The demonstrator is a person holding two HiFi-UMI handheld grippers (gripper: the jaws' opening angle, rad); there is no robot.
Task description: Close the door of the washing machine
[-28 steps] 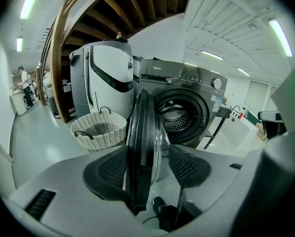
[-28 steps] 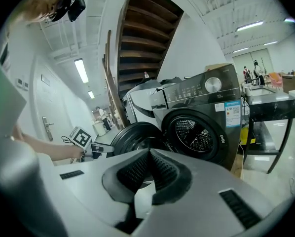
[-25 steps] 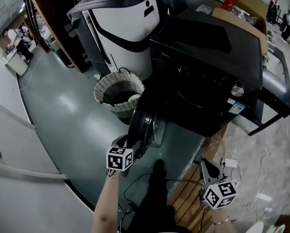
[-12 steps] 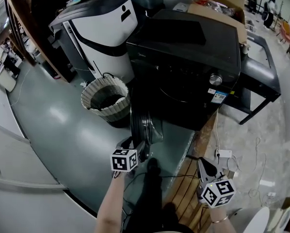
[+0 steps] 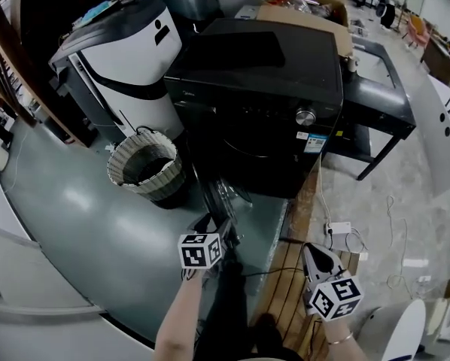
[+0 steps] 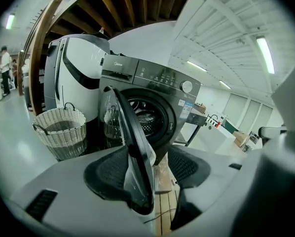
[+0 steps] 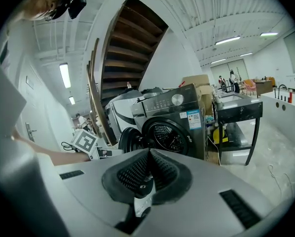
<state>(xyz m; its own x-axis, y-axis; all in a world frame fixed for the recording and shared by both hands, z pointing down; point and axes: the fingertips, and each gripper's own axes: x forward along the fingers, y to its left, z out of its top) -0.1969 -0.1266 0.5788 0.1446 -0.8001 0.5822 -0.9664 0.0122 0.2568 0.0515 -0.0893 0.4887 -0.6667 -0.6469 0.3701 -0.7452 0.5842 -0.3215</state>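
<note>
Wicker basket (image 5: pixel 142 168) sits on the floor left of the dark washing machine (image 5: pixel 263 89). The machine's round door (image 6: pixel 132 152) is swung out edge-on, drum opening uncovered. Left tool (image 5: pixel 212 224) is released, jaws wide with the door rim between the pads and the right pad clear of it. Right tool (image 7: pixel 147 154) is clenched on nothing, pads meeting, held apart from the machine over wooden slats (image 5: pixel 285 299).

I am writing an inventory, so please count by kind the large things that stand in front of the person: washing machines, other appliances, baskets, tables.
Dark washing machine: 1
White appliance: 1
Woven basket: 1
Black table: 1
Total: 4
</note>
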